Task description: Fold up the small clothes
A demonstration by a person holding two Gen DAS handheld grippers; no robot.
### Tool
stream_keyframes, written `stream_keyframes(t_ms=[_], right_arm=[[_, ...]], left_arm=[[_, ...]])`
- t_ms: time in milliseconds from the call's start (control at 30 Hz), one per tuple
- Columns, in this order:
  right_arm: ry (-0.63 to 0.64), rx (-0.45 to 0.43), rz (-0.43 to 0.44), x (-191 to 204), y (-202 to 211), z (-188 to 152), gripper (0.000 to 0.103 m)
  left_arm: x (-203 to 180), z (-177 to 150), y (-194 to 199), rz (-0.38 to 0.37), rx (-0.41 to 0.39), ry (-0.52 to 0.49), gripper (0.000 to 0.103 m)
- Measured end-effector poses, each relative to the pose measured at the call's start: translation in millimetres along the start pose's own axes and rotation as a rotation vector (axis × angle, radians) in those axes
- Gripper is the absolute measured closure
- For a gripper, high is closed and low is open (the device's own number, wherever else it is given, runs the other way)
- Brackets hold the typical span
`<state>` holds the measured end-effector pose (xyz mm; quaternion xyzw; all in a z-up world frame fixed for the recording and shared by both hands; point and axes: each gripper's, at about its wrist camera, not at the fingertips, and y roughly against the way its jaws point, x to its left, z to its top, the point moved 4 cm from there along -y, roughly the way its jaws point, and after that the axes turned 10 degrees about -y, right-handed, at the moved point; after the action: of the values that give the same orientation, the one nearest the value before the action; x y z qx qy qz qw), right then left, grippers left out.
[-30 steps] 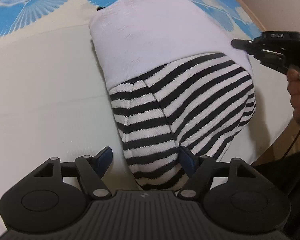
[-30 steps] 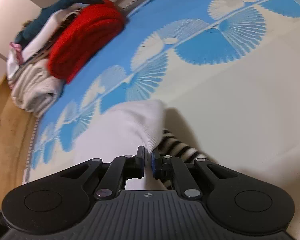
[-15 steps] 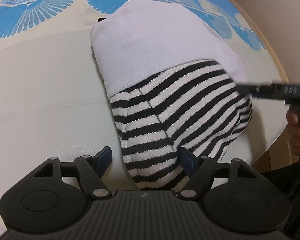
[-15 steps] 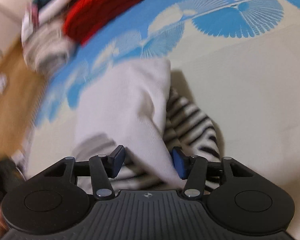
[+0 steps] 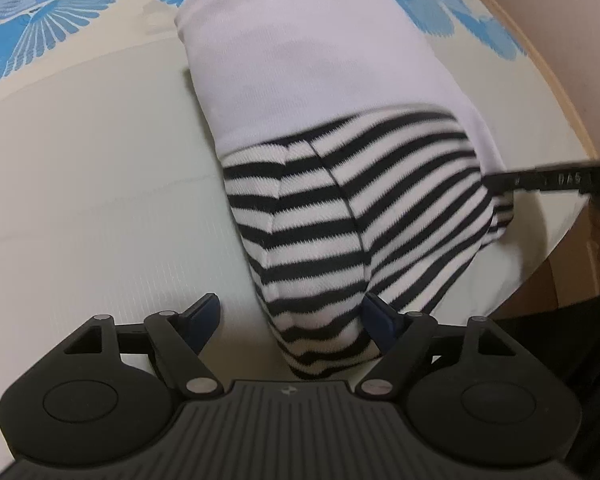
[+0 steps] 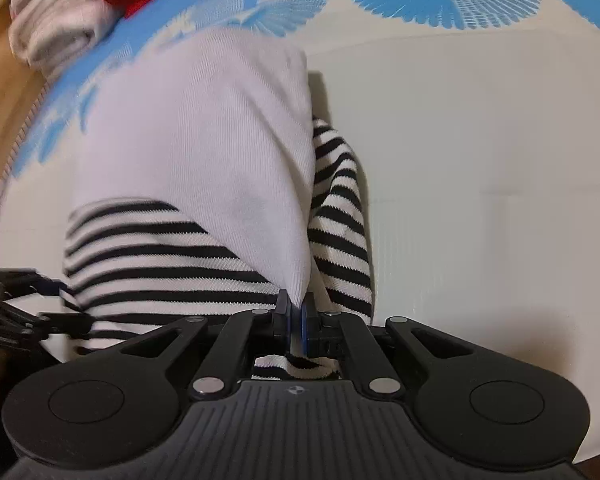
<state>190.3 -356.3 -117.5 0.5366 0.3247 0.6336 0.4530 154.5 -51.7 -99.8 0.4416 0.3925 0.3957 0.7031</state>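
We note R gripper [image 6: 295, 307] jaws just reopened, then re-clamped on white fabric at frame centre of the garment [image 5: 340, 184], prob. regrasp for next fold; L gripper [image 5: 292, 316] fingers apart, straddling striped end.

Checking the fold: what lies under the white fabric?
Black-and-white striped fabric shows from under the white fabric, whose corner the right tongs pinch. How far the stripes run underneath is covered.
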Motion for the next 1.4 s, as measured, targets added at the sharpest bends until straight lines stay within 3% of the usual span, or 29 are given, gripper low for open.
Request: stream_keyframes(t_ms=[133, 233, 333, 367, 433, 567, 700, 733, 767, 800, 900, 967, 1067, 1133, 1267, 1367, 1400], right_arm=[[0.028, -0.043, -0.035, 6, 5, 5, 0.09], [-0.061, -0.172, -0.029, -1, 20, 25, 0.081], [-0.235, -0.277, 0.119, -13, 30, 44, 0.071], [-0.293, -0.295, 0.162, -16, 29, 50, 0.063], [-0.349, -0.303, 0.192, -18, 22, 62, 0.057], [-0.462, -0.273, 0.248, -14, -8, 86, 0.054], [-0.538, -0.235, 0.247, -8, -35, 100, 0.052], [-0.555, -0.234, 0.266, -6, -38, 102, 0.053], [-0.569, -0.236, 0.305, -4, -39, 104, 0.068], [-0.572, -0.245, 0.332, 0, -37, 107, 0.1], [-0.531, -0.368, 0.363, 5, -17, 114, 0.101], [-0.515, -0.448, 0.293, 1, -9, 117, 0.101], [-0.433, -0.384, 0.037, -2, -25, 112, 0.101], [-0.368, -0.355, -0.004, 4, -29, 109, 0.101], [-0.212, -0.464, -0.074, 25, 1, 99, 0.091], [-0.146, -0.488, 0.034, 36, 20, 86, 0.051], [-0.117, -0.472, 0.071, 39, 24, 79, 0.048]], left_arm=[[2, -4, 2, 0.002, 0.025, -0.024, 0.021], [8, -6, 10, 0.007, 0.023, -0.031, 0.021], [13, -6, 21, -0.01, -0.013, -0.014, 0.022], [15, -6, 25, -0.027, -0.035, -0.002, 0.022], [22, -4, 31, -0.065, -0.074, 0.039, 0.022], [37, 1, 39, -0.095, -0.128, 0.131, 0.022], [49, 8, 44, -0.107, -0.166, 0.184, 0.022], [51, 9, 45, -0.112, -0.174, 0.197, 0.022], [52, 9, 45, -0.12, -0.181, 0.206, 0.022], [51, 11, 45, -0.128, -0.19, 0.214, 0.022], [41, 17, 41, -0.152, -0.201, 0.198, 0.022], [33, 19, 36, -0.146, -0.188, 0.175, 0.022], [28, 15, 17, -0.084, -0.098, 0.143, 0.02], [31, 8, 7, -0.048, -0.033, 0.148, 0.019], [33, 10, 16, -0.043, -0.068, 0.157, 0.02], [34, 6, 18, -0.042, -0.078, 0.168, 0.02], [33, 6, 19, -0.04, -0.079, 0.165, 0.02]])
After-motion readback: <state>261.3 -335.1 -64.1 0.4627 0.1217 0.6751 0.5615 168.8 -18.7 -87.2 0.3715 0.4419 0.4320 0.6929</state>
